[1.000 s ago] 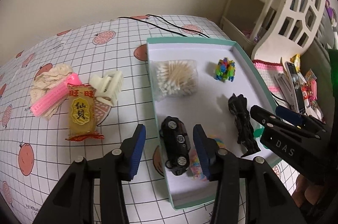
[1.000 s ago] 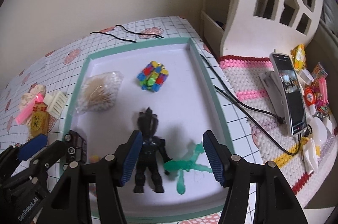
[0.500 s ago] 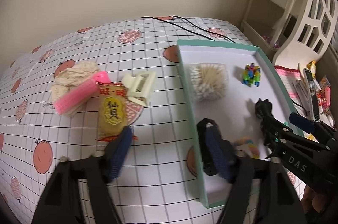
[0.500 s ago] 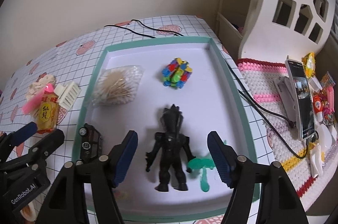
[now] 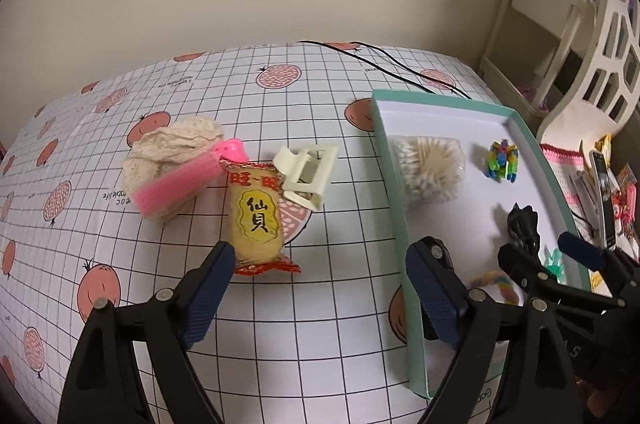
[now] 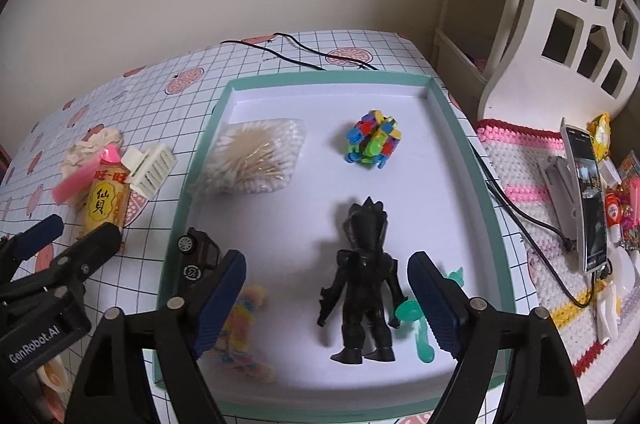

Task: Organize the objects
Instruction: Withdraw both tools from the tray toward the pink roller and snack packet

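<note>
The tray sits on the table, under the right tongs and just right of the left tongs, collecting the loose items. It already holds cotton swabs, a block toy, a black figure, a toy car and candy. The left tongs hang wide and empty over the table, with the snack pack just ahead, probably lining up to take it. A hair clip, pink roller and cloth lie beyond it. The right tongs are wide and empty around the figure, not touching it.
</note>
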`<move>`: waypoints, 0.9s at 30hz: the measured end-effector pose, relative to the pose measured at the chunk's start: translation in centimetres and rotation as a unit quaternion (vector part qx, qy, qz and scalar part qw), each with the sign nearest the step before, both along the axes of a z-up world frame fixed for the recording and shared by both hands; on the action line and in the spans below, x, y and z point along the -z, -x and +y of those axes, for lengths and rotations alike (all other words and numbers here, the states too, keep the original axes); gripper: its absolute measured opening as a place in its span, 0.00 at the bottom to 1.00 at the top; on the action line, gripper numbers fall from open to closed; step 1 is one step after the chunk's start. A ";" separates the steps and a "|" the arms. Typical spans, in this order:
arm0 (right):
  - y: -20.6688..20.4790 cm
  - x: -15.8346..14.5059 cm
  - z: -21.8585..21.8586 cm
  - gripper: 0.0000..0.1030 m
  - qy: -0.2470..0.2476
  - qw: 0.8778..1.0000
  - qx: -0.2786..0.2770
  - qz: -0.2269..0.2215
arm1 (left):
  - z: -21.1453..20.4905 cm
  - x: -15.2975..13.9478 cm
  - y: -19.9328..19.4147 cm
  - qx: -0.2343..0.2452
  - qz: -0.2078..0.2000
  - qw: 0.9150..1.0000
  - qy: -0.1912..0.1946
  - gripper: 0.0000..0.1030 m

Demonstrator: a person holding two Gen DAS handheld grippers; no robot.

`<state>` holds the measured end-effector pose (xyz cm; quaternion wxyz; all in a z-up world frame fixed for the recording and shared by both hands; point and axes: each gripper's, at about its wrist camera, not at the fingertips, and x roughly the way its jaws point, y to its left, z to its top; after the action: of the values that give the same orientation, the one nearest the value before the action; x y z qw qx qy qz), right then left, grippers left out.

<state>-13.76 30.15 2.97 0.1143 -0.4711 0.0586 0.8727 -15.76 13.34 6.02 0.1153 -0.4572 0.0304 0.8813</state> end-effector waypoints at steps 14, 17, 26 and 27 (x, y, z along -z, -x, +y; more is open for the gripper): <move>0.6 0.1 -1.2 1.00 0.001 1.000 0.003 0.005 | -3.7 -0.1 0.9 -0.054 -0.005 0.998 -0.032 0.97; 0.9 0.2 -1.8 1.00 0.002 1.000 0.000 0.010 | -5.1 -0.1 1.2 -0.074 -0.005 0.996 -0.044 0.97; 2.0 -0.4 -4.9 1.00 0.017 0.999 -0.030 0.038 | -10.9 -0.1 2.3 -0.143 -0.008 0.987 -0.068 0.97; 2.2 -0.4 -5.5 1.00 0.017 0.998 -0.037 0.041 | -11.6 0.0 2.5 -0.150 -0.011 0.986 -0.071 0.97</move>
<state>-15.91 24.70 3.40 0.0716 -0.4389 0.0608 0.8936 -18.25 1.72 6.03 0.0140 -0.4564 -0.1029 0.8837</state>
